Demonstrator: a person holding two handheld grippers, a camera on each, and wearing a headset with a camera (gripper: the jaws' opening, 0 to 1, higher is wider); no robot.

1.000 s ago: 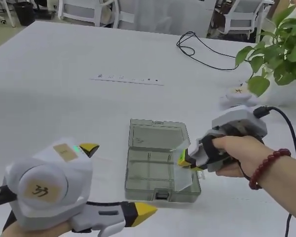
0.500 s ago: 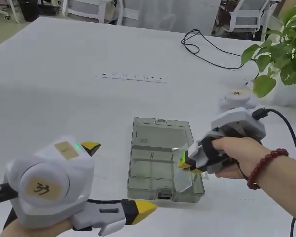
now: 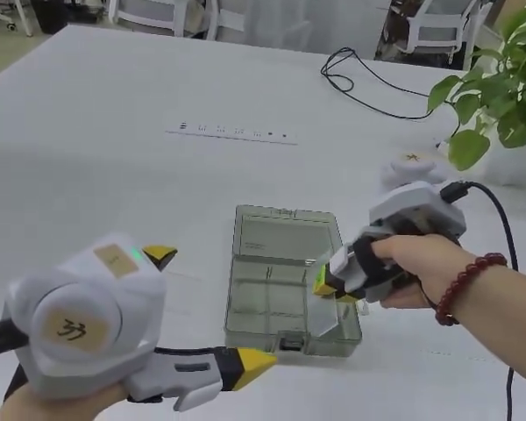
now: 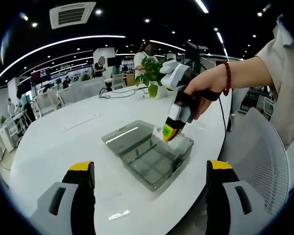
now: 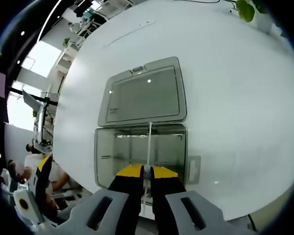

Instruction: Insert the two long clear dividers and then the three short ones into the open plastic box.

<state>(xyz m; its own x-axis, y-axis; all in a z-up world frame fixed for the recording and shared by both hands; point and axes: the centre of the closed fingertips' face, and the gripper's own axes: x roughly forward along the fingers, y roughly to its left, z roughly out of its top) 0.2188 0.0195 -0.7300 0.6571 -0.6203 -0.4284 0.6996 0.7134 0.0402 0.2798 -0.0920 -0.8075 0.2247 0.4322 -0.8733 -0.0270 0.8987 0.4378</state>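
My right gripper (image 3: pixel 326 282), clamped on the clear divider (image 3: pixel 325 317), had sunk it lower into the right end of the box (image 3: pixel 245 326); my left gripper (image 4: pixel 149 166) stayed near left, jaws spread wide, empty.

Probably an open-plan office, large white table (image 3: pixel 96 96), mesh chair (image 4: pixel 264 161), potted plant (image 3: pixel 495 92), ceiling strip lights (image 4: pixel 63 43), air vent (image 4: pixel 71 14)

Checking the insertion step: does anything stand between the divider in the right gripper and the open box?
Nothing visible does. The right gripper holds the divider straight over the open half of the box, with no object between them.
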